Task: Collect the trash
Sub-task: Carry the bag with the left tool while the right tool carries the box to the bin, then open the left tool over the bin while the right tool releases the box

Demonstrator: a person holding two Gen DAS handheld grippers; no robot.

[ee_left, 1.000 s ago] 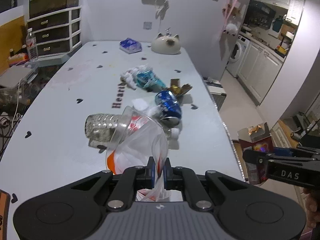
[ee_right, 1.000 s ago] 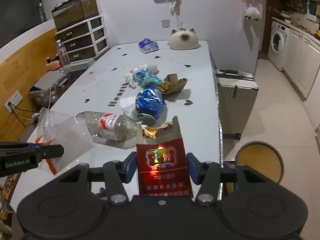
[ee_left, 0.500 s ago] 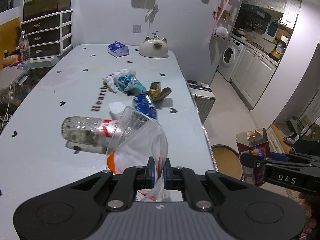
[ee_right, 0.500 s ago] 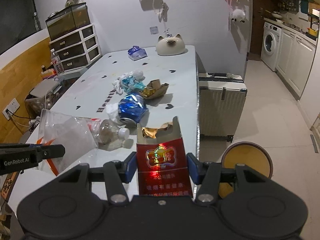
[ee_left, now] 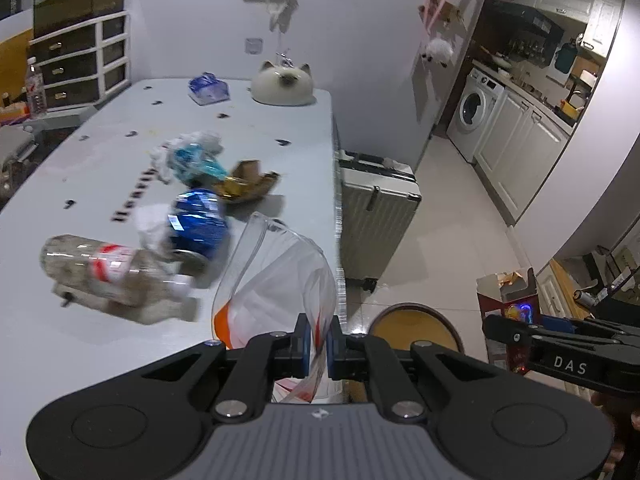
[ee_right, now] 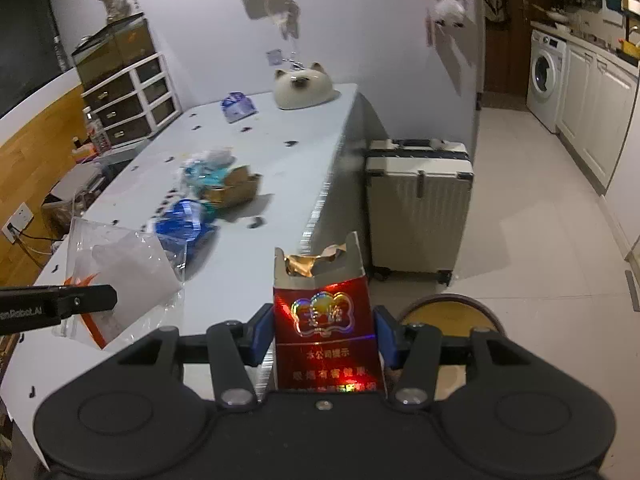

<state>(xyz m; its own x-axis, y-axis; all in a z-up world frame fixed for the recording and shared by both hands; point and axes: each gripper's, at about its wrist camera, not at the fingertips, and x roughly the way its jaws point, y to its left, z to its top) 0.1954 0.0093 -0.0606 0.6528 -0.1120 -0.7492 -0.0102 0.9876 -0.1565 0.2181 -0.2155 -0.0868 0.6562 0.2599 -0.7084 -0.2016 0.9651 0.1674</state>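
**Bag and empty pack carried beside the counter's right edge**

I am holding both tongs out near the right edge of the counter (ee_left: 100, 344). The left tongs (ee_left: 316, 344) are pinched fully shut on the rim of a clear zip bag (ee_left: 280, 280), whose mouth is standing open in a loop above the jaws. The right tongs (ee_right: 324, 336) are partly open, their pads pressing the two sides of a red cigarette pack (ee_right: 326, 320) with a torn top and gold foil lining showing.

Risks, as I am judging them. The bag is hanging from one thin fold of film; a quick swing could let it slip out, or the mouth could collapse flat, leaving no opening for the pack. The pack is light card, so a harder squeeze could crush it, and a tilt could slide it out onto the floor, over which it is now hanging. The two tongs are well apart, so bringing pack to bag calls for a careful meeting, not a hasty one.

Containers. The bag is looking empty apart from its orange print. Whether the pack holds anything besides foil I cannot tell. A round yellow-lined bin (ee_right: 448, 320) is standing on the floor, near right of the counter; its contents are hidden.

Still lying on the counter: a clear plastic bottle (ee_left: 108, 272), a crushed blue can (ee_left: 198, 228), a brown carton scrap (ee_left: 248, 184) and crumpled wrappers (ee_left: 192, 156).
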